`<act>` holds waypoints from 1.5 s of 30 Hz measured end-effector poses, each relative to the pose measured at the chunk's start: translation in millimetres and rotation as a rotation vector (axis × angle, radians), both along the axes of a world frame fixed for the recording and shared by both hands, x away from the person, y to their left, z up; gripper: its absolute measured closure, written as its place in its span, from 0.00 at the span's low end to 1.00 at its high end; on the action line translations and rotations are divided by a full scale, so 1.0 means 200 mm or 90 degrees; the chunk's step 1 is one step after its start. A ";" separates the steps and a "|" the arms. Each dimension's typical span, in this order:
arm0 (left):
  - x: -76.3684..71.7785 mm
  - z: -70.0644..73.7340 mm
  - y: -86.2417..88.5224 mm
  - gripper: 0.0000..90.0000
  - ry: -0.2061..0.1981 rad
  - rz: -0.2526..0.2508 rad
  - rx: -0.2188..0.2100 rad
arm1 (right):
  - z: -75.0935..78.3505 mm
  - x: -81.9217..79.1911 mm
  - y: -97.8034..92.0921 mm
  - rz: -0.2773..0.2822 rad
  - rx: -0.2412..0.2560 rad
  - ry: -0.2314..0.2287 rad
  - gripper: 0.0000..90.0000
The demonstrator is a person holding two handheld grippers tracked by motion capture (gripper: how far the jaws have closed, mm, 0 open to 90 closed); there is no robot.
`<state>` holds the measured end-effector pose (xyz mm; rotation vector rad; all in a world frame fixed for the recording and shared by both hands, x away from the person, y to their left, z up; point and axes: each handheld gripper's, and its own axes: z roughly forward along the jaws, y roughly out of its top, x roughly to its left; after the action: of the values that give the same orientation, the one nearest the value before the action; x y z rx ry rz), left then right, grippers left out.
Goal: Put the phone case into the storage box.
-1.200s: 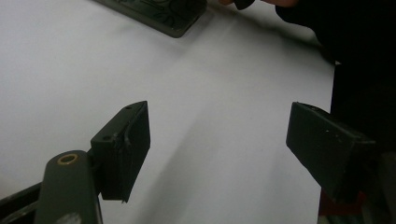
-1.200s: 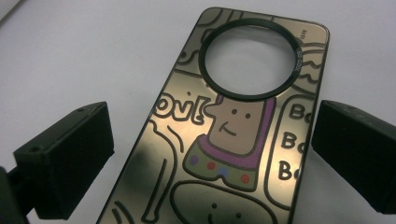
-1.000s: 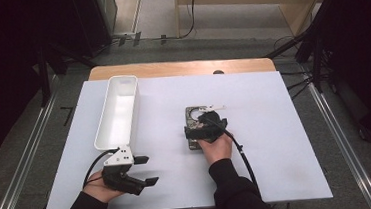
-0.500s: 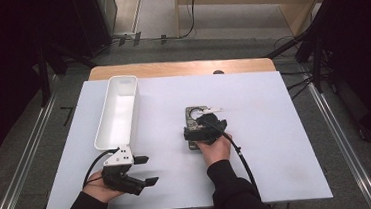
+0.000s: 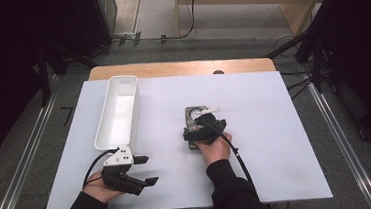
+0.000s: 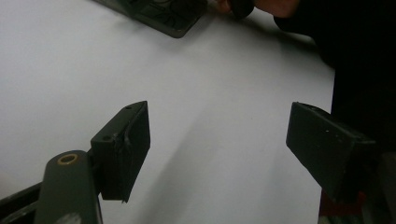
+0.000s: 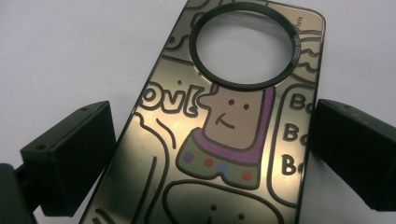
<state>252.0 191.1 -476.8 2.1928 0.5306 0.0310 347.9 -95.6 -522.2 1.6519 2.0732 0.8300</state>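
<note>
The right gripper (image 5: 204, 124) sat over the phone case (image 7: 224, 135) mid-frame, hiding its lower half, jaws apart on either side. The left gripper (image 6: 219, 149) gaped empty at lower left.

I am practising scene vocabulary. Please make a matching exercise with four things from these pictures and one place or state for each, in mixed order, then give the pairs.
Things:
1. phone case
2. white tray
3. left gripper
4. right gripper

Places or states:
a. open, over bare tabletop
b. lies flat, cartoon print facing up
c. jaws on either side of the case
d. long, empty, at the table's left

Pairs: 1-b, 2-d, 3-a, 4-c
</note>
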 end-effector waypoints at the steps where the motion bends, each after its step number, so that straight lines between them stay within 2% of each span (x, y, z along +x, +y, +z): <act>1: 0.00 0.00 0.00 0.24 0.001 0.000 -0.001 | 0.00 0.00 0.00 0.000 -0.002 0.004 0.00; 8: 0.00 0.00 0.00 0.24 0.000 0.000 0.000 | 0.01 0.01 0.01 -0.001 -0.008 0.013 0.00; 26: 0.00 0.00 0.00 0.24 0.001 0.000 0.002 | 0.03 0.01 0.03 -0.050 -0.006 0.035 0.04; 45: 0.00 0.00 0.00 0.24 0.001 0.000 0.002 | 0.04 0.03 0.04 -0.073 -0.006 0.057 0.08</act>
<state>252.5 190.7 -476.6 2.1962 0.5315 0.0310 354.1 -88.0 -513.2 1.8153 2.0141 0.7202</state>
